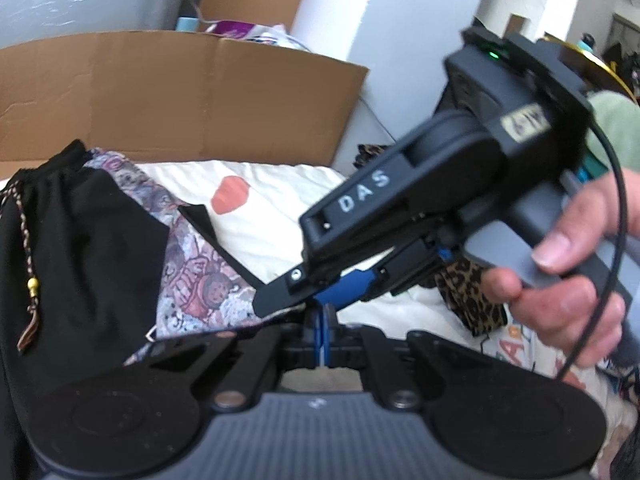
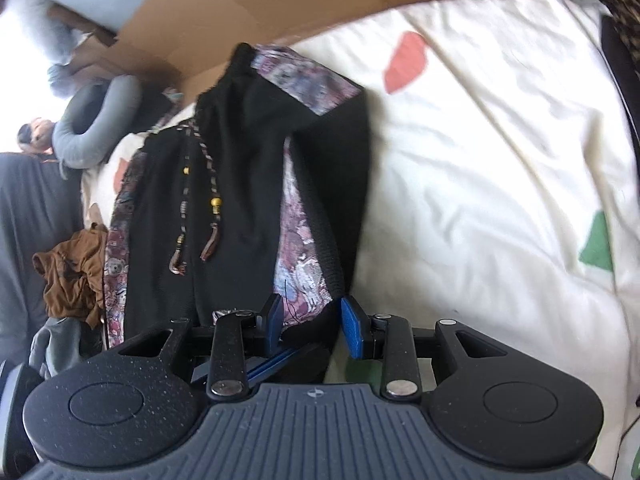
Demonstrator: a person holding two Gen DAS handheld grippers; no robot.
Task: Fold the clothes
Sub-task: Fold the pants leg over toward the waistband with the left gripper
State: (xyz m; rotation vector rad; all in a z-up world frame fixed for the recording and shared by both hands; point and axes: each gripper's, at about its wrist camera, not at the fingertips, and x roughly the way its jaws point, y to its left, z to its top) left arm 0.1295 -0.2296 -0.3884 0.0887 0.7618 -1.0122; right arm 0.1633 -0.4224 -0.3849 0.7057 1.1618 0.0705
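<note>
White, softly rumpled bedding (image 2: 480,184) printed with red and green shapes spreads under everything we see, with a brown cardboard sheet (image 1: 180,96) standing behind it. Our left gripper (image 1: 320,334) has its blue pads pressed together; the patterned hem lies right at its tips, but we cannot tell whether any cloth is pinched. Our right gripper (image 2: 314,320) stands partly open, its ribbed blue pads either side of the garment's lower edge, and whether they press it is not clear. From the left view that gripper's black finger lies on the patterned fabric, a hand (image 1: 568,264) wrapped round its grey handle.

The garment, a pair of black shorts (image 2: 240,184) with mauve figured side panels and a gathered waistband, lies lengthwise on the bedding. Its braided drawcord (image 2: 208,184) carries yellow beads and leather tips. Leopard-print cloth (image 1: 472,296) shows partly behind the hand. A crumpled brown garment (image 2: 76,272) and a grey ring cushion (image 2: 100,120) sit at the blurred left edge.
</note>
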